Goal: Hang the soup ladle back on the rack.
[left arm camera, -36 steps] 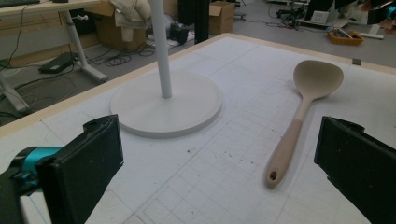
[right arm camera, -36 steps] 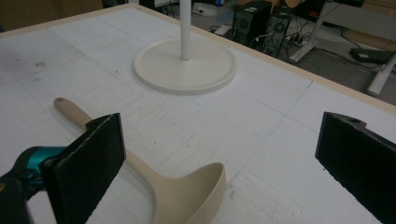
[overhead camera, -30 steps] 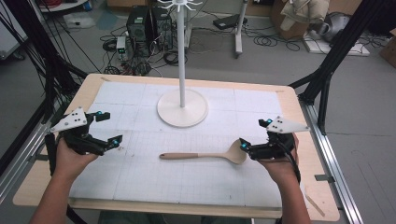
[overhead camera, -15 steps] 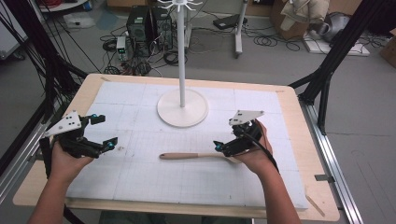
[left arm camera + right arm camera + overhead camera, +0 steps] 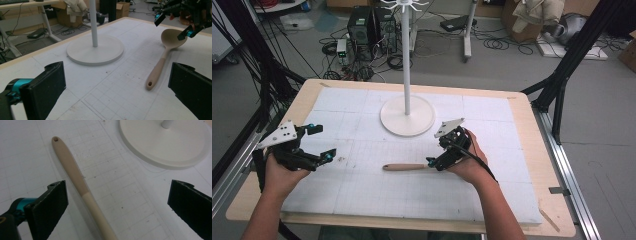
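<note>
Right claw (image 5: 434,163) spread wide, straddling wooden spoon (image 5: 75,173) handle for pickup; left claw (image 5: 321,144) released, idle on surface (image 5: 362,200).

A pale wooden spoon (image 5: 408,167), its handle darker tan toward the holed end, lies on a white mat (image 5: 362,190) ruled in a faint grid, edged by light wood, beside a white stand (image 5: 407,115); both grippers' black jaws carry what look like teal fittings.
</note>
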`<state>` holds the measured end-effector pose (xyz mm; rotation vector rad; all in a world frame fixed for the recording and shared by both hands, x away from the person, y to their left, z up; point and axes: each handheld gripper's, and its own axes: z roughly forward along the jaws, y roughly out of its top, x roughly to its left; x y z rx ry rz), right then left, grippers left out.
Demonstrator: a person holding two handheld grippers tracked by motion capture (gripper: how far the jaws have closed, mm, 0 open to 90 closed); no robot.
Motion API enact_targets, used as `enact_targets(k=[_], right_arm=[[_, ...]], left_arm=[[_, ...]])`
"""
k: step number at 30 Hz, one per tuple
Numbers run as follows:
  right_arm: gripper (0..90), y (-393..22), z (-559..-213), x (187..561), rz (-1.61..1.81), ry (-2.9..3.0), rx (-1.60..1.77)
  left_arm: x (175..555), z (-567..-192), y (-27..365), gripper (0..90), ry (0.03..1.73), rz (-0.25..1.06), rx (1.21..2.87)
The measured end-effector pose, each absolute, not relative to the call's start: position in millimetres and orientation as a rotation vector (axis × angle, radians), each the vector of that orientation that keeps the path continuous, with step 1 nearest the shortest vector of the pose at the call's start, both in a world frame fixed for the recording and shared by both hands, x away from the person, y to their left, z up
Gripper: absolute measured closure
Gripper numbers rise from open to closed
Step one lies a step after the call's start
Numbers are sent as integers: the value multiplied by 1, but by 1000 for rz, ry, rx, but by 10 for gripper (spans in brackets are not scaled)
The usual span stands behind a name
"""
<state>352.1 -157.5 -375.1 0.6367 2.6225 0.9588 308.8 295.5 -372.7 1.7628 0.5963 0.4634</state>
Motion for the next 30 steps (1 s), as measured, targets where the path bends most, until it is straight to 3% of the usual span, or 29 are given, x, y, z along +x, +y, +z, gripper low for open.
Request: enact_targets(k=[23, 30], right_arm=[[20, -113, -419, 357, 703, 2818, 571], [73, -104, -427, 357, 636, 2851, 568]], left_arm=[[306, -382, 298, 17, 611, 456, 1766], [308, -386, 295, 17, 610, 450, 1783]])
